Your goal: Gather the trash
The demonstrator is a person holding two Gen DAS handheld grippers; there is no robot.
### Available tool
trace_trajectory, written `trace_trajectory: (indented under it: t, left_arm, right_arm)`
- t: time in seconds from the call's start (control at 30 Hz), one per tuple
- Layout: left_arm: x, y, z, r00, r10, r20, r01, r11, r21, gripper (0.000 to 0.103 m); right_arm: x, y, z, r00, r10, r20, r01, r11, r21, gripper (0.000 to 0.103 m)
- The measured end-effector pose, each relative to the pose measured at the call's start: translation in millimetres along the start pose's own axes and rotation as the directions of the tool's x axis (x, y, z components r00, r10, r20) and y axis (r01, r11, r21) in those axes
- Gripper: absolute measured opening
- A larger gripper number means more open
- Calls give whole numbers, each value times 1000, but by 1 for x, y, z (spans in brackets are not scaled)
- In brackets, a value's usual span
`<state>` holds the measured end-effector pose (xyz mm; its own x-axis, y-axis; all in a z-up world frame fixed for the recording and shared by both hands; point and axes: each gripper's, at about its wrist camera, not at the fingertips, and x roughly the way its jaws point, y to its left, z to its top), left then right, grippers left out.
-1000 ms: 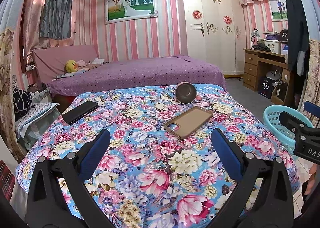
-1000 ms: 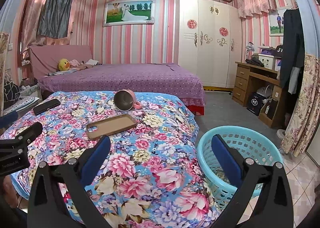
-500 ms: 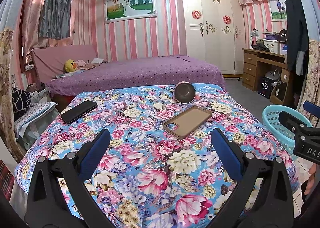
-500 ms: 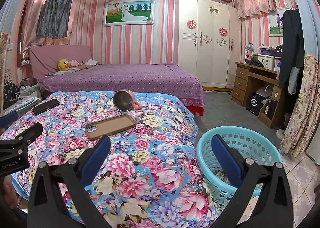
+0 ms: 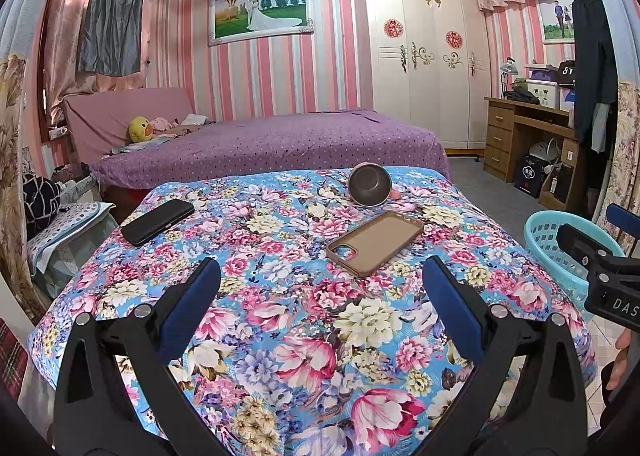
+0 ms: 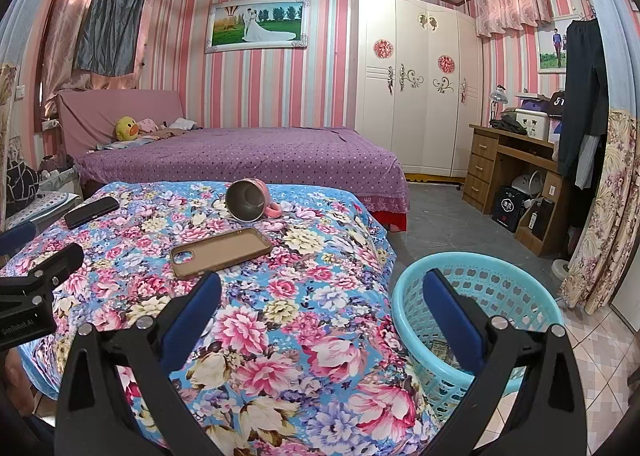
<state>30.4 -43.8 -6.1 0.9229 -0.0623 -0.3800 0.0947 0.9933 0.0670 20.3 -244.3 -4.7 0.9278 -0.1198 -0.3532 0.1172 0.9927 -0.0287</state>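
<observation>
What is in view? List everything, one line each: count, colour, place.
Floral-covered table: one, blue and pink, foreground.
Tan rubber phone case: one, lying open side up, centre of the cover.
Black phone: one, far left of the cover.
Pink steel-lined mug: one, tipped on its side, beyond the case.
Turquoise plastic basket: one, on the floor right of the table.
Purple dotted bed: one, behind.
Yellow duck plush: one, at the bed's head.
White wardrobe: one, far wall.
Wooden desk: one, right.
Left gripper: black, blue pads, jaws open, empty.
Right gripper: same, jaws open, empty.
</observation>
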Motion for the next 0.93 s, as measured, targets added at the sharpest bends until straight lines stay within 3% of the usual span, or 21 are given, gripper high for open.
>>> trace_trajectory:
  t: [0.93]
  left_arm:
    - [-1, 1, -1, 1000, -6, -2, 6, 1000, -4, 98]
  right_arm:
    - [0, -2, 0, 1000, -1, 0, 1, 1000, -3, 98]
